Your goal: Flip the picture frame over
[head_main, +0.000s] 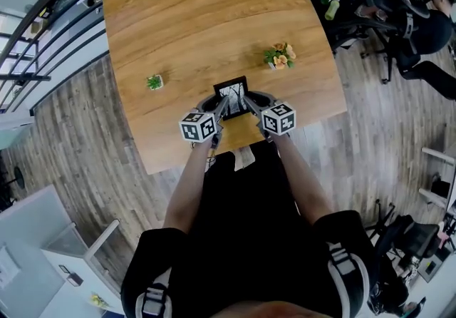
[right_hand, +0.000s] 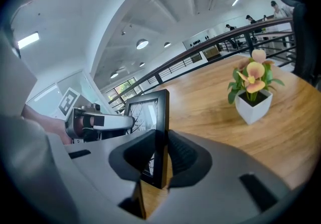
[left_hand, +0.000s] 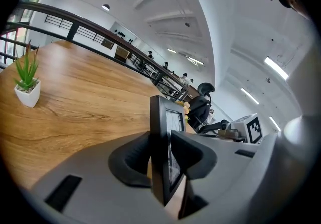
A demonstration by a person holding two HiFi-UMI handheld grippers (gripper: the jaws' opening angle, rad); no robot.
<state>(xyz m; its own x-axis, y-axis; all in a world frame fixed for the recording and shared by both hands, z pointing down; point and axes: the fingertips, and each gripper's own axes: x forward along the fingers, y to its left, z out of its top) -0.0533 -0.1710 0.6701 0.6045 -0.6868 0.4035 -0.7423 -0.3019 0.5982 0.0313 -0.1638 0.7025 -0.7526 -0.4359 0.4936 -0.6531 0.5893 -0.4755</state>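
Wood table (head_main: 214,24) fills the far half of the head view. The picture frame (head_main: 231,90) is at its near edge, centre, between both grippers. It stands roughly upright on its long edge with the photo side facing near. Bottom edge is at or just above the tabletop, can't tell contact. L gripper (left_hand: 160,152) straddles the frame's left side. Its jaws look a touch wider than the frame, with a sliver of gap by one pad, so prob not clamping. R gripper (right_hand: 161,155) is on the right side, jaws closed onto the frame edge, pads on both faces, carrying it AFAICT. Flower pot (head_main: 280,57) sits far-right of the frame and a small green plant (head_main: 154,82) far-left, both well apart and not in the way. Status: reads as mid-flip, since the frame is on edge and neither face is down on the table. Can't say which face it began on. Left to do: tip it over so the other face lands flat, then let go with both grippers.
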